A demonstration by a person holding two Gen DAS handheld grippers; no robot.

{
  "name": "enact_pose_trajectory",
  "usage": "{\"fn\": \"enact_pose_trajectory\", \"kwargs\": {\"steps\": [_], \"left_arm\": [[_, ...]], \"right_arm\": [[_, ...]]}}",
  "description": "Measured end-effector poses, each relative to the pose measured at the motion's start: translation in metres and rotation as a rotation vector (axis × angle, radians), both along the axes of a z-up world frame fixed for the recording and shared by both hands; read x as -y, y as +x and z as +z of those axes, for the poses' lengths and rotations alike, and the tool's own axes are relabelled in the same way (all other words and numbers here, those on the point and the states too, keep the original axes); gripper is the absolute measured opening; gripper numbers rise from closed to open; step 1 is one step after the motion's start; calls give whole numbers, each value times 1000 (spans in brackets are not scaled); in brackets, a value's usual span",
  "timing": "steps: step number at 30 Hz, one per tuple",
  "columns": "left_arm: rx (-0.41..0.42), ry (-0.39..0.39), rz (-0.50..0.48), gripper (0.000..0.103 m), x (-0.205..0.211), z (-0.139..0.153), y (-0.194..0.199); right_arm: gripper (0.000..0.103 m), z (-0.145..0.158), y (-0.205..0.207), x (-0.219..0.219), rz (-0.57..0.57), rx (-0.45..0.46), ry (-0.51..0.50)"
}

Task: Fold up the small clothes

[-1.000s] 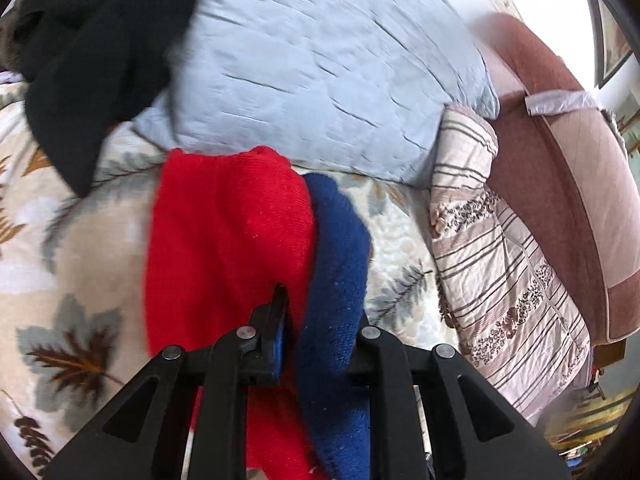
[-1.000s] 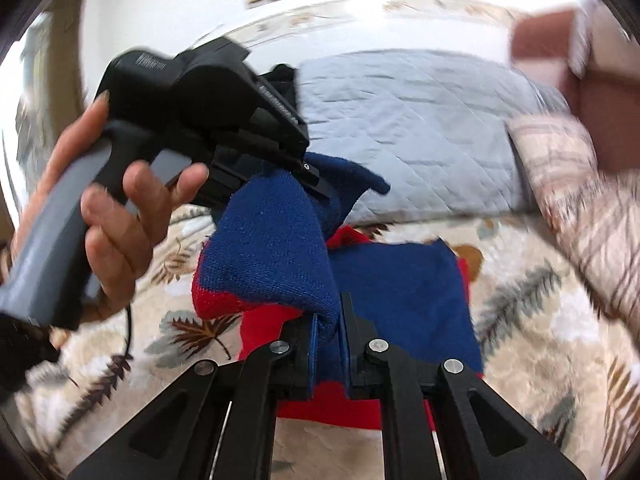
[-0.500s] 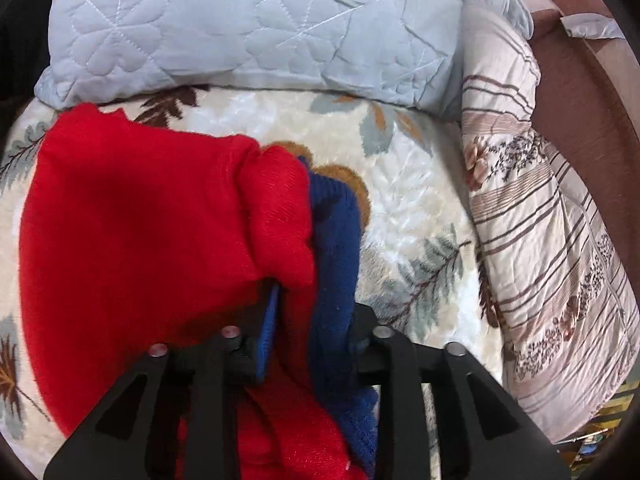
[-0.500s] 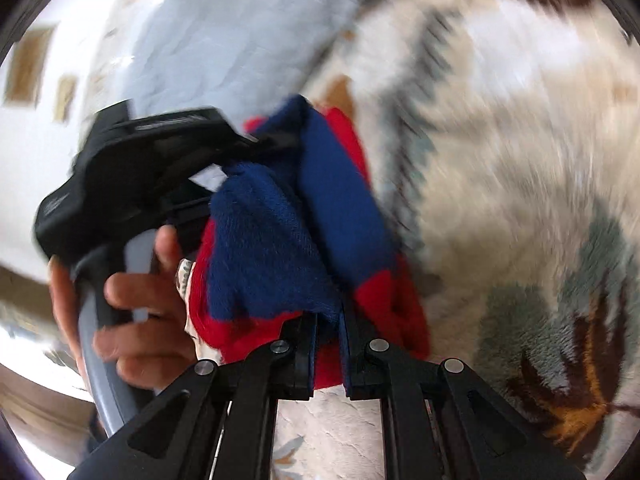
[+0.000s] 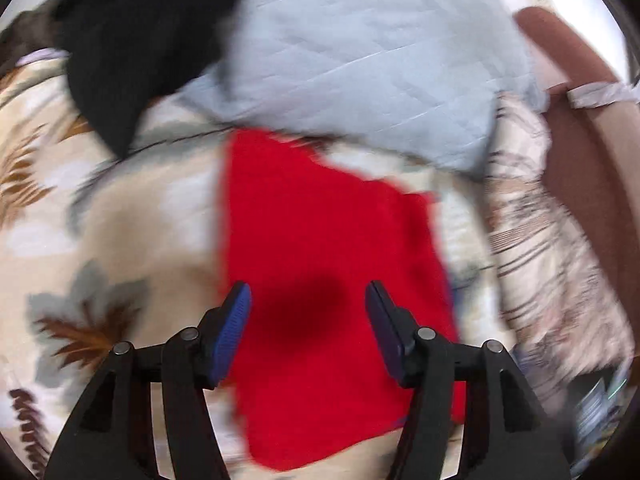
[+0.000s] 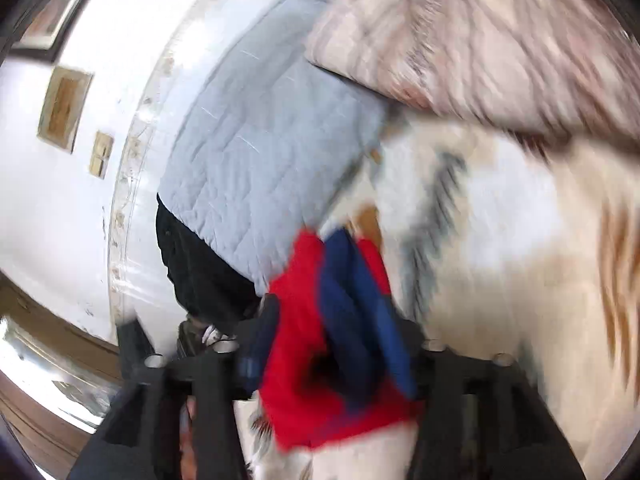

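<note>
Both grippers, left [image 5: 306, 316] and right [image 6: 340, 344], are opening, releasing my folded red-and-blue knitted garment [image 5: 320, 280]; next I smooth it.

Bedspread [image 5: 120, 232]: cream, printed with brown and grey leaves; covers the bed across both views. Pillow [image 5: 360, 64]: pale blue, quilted, lies at the far edge of the bedspread. Black garment [image 5: 132, 40]: heaped left of the pillow, one corner draped over the bedspread. Striped blanket [image 5: 552, 248]: beige with dark stripes, bunched right of the pillow, resting on the bedspread. Headboard [image 5: 580, 128]: brown, padded, beyond the striped blanket, a strip of white cloth [image 5: 596, 94] over its top. Wall [image 6: 60, 200]: white, behind the pillow, bearing two yellowed plates [image 6: 64, 108]. Both views blurred; finer detail not legible.
</note>
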State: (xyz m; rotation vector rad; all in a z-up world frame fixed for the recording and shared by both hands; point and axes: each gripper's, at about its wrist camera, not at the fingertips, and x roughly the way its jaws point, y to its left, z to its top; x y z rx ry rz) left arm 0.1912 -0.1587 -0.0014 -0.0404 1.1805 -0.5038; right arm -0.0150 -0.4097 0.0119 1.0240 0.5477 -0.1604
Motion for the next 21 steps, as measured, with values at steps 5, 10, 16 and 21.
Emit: {"fn": "enact_pose_trajectory", "kwargs": {"steps": [5, 10, 16, 21], "left_arm": [[-84, -70, 2, 59, -24, -31, -14], [-91, -73, -24, 60, -28, -35, -22], [-34, -28, -55, 68, -32, -32, -31], [-58, 58, -107, 75, -20, -49, -38]], "right_arm": [[53, -10, 98, -7, 207, -87, -60], [10, -41, 145, -37, 347, -301, -221], [8, -25, 123, -20, 224, -166, -306], [12, -53, 114, -2, 228, -219, -177]]}}
